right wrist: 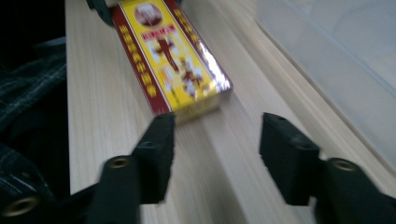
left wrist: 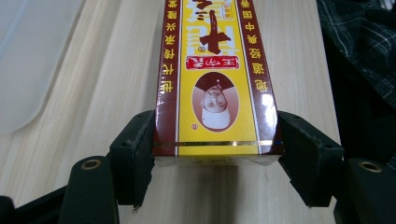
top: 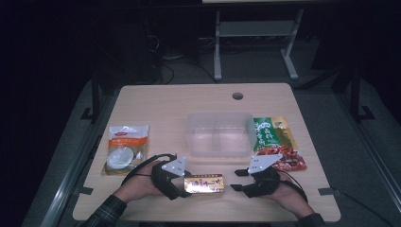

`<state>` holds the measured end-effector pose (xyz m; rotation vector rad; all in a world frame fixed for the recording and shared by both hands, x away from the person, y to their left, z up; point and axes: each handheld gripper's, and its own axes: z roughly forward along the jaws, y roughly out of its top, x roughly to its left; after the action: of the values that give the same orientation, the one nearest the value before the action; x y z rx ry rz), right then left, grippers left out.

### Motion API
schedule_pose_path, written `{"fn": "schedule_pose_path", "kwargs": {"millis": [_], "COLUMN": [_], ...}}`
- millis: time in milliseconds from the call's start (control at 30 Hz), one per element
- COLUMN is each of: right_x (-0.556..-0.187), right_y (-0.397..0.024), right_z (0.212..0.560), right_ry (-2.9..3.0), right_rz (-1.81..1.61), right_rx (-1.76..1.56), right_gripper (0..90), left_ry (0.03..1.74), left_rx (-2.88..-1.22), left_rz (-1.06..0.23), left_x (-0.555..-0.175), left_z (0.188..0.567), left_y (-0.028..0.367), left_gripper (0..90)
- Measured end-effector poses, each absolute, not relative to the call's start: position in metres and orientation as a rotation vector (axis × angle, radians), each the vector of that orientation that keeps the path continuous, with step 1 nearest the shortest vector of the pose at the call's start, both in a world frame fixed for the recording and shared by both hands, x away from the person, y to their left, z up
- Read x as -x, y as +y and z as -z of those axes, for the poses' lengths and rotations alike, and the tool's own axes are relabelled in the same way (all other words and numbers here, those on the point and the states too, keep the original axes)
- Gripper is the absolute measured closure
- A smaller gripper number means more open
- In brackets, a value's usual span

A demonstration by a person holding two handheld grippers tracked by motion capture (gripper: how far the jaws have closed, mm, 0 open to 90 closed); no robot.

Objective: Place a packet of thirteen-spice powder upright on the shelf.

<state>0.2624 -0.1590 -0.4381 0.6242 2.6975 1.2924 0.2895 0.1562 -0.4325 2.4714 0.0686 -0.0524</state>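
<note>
High view: left gripper (top: 182, 182) clamps the near end of the yellow box (top: 204, 183), which lies flat by the table's (top: 156, 104) 6 o'clock edge; right gripper (top: 242, 180) faces its far end, jaws apart, nothing between them, bare wood between. At 12 o'clock of the box sits the clear tub (top: 220, 134), nothing in it; snack packets flank it at 9 and 3

place: lab or office | evidence: bare wooden desk (top: 156, 101) with cable hole (top: 237, 96), dark carpeted floor, white desk frame (top: 255, 42) beyond
</note>
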Motion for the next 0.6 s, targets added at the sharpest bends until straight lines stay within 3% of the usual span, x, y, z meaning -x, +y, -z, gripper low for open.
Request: {"fn": "schedule_pose_path", "kwargs": {"millis": [67, 267, 600], "right_x": [-0.264, -0.267, -0.271], "right_y": [-0.154, -0.145, -0.14], "right_z": [0.437, 0.441, 0.449], "right_ry": [2.714, 2.769, 2.811], "right_rz": [-1.294, -1.253, -1.223], "right_rx": [-0.601, -0.526, -0.485], "right_gripper": [65.9, 87.5, 89.8], "left_ry": [0.053, 0.022, 0.002], "left_rx": [-2.469, -2.474, -2.458], "left_rz": [0.055, 0.075, 0.079], "left_x": [-0.291, -0.292, -0.291], "left_z": [0.433, 0.436, 0.434], "left_y": [0.152, 0.145, 0.145], "left_gripper": [32.3, 32.2, 32.1]}}
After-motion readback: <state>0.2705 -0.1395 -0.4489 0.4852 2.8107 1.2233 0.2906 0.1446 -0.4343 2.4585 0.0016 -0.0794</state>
